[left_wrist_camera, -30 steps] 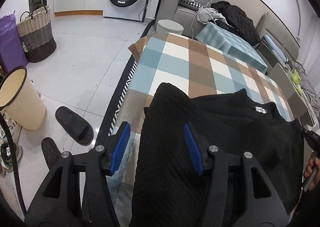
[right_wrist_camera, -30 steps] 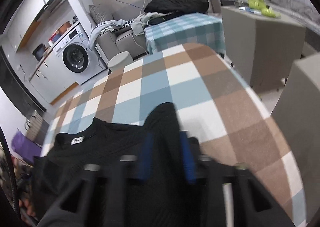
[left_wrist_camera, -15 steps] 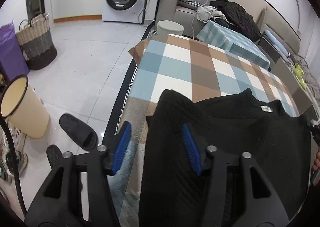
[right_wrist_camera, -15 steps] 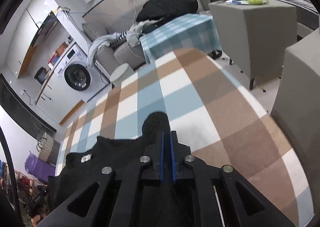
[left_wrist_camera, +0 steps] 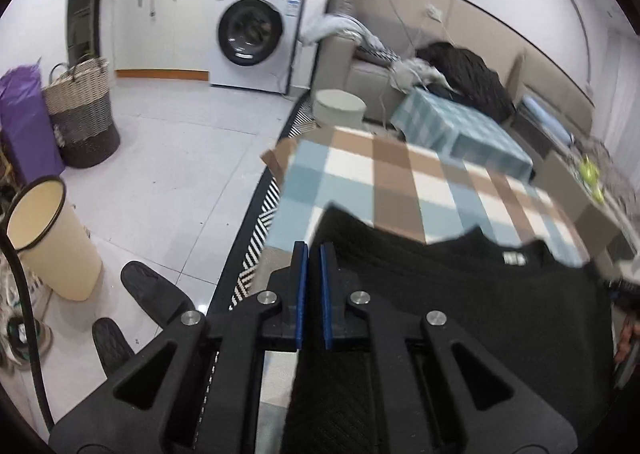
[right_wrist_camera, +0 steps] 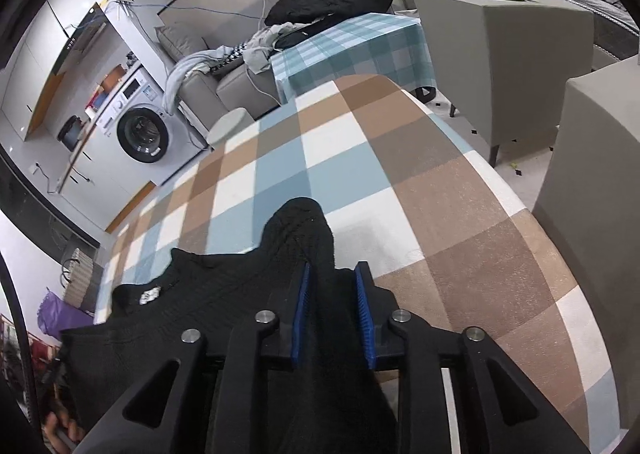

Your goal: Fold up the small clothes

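Observation:
A black knit sweater (left_wrist_camera: 460, 294) lies on the checked table cloth (left_wrist_camera: 400, 181), its white neck label (left_wrist_camera: 514, 258) facing up. My left gripper (left_wrist_camera: 312, 250) is shut on the sweater's left edge at the table's left side and lifts it. In the right wrist view the sweater (right_wrist_camera: 224, 294) fills the lower left. My right gripper (right_wrist_camera: 332, 274) has its blue pads a small way apart, with the sweater's sleeve (right_wrist_camera: 304, 225) running between them.
Left of the table are white floor tiles with black slippers (left_wrist_camera: 152, 294), a cream bin (left_wrist_camera: 48, 238) and a wicker basket (left_wrist_camera: 84, 113). A washing machine (left_wrist_camera: 252, 33) and sofa (left_wrist_camera: 372, 69) stand behind. Grey cubes (right_wrist_camera: 496, 37) stand right of the table.
My left gripper has closed on the sweater's left edge and risen. My right gripper, shut half a second ago, has opened partly around the sleeve.

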A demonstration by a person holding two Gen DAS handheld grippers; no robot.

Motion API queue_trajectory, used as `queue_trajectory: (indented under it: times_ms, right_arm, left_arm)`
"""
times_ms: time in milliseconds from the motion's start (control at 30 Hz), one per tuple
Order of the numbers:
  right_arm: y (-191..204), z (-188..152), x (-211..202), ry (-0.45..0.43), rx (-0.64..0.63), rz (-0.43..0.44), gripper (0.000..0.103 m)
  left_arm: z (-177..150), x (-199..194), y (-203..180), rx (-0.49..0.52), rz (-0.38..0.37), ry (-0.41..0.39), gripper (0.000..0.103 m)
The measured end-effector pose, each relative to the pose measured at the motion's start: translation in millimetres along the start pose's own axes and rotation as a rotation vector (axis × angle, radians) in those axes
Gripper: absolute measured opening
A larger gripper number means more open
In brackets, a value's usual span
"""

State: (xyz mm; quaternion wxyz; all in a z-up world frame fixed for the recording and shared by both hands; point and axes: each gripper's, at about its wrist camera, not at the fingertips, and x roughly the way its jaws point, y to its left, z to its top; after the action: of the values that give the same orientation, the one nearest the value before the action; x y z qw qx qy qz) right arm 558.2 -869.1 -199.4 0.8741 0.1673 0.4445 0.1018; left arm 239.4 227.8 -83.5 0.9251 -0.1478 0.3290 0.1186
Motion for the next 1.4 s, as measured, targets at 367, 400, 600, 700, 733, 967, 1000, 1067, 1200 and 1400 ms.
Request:
queue_trajectory:
  times_ms: [367, 400, 600, 700, 733, 967, 1000, 1067, 1200, 1400]
  right_arm:
    - [2, 1, -5, -0.018, 0.024, 0.066, 0.041]
    - [4, 1, -5, -0.018, 0.016, 0.055, 0.041]
    - [7, 0, -2, -0.016, 0.004, 0.059, 0.041]
    - [7, 1, -4, -0.016, 0.002, 0.059, 0.041]
    - [6, 1, -5, -0.018, 0.002, 0.057, 0.041]
    - [4, 1, -1, -0.011, 0.018, 0.068, 0.041]
    - [6, 1, 0, -0.012, 0.017, 0.068, 0.041]
    - [10, 1, 1, -0.022, -0.002, 0.062, 0.040]
    - [10, 2, -6, -0.074, -0.016, 0.055, 0.011]
    - [16, 7, -40, -0.184, -0.065, 0.133, 0.003]
  left_arm:
    - [-12, 16, 14, -0.059, -0.065, 0.133, 0.051]
    - [-13, 18, 11, -0.057, -0.071, 0.132, 0.054]
    - [-13, 20, -3, -0.029, -0.097, 0.158, 0.055]
    - [-11, 12, -2, -0.040, -0.082, 0.132, 0.055]
    - [-10, 9, 0, -0.047, -0.085, 0.127, 0.055]
    - [-17, 24, -11, 0.024, -0.083, 0.178, 0.058]
    - [-19, 28, -14, 0.028, -0.084, 0.179, 0.053]
    - [-21, 35, -18, 0.044, -0.091, 0.194, 0.010]
    - [-20, 30, -19, 0.043, -0.080, 0.145, 0.005]
    - [-7, 2, -24, 0.063, -0.102, 0.055, 0.004]
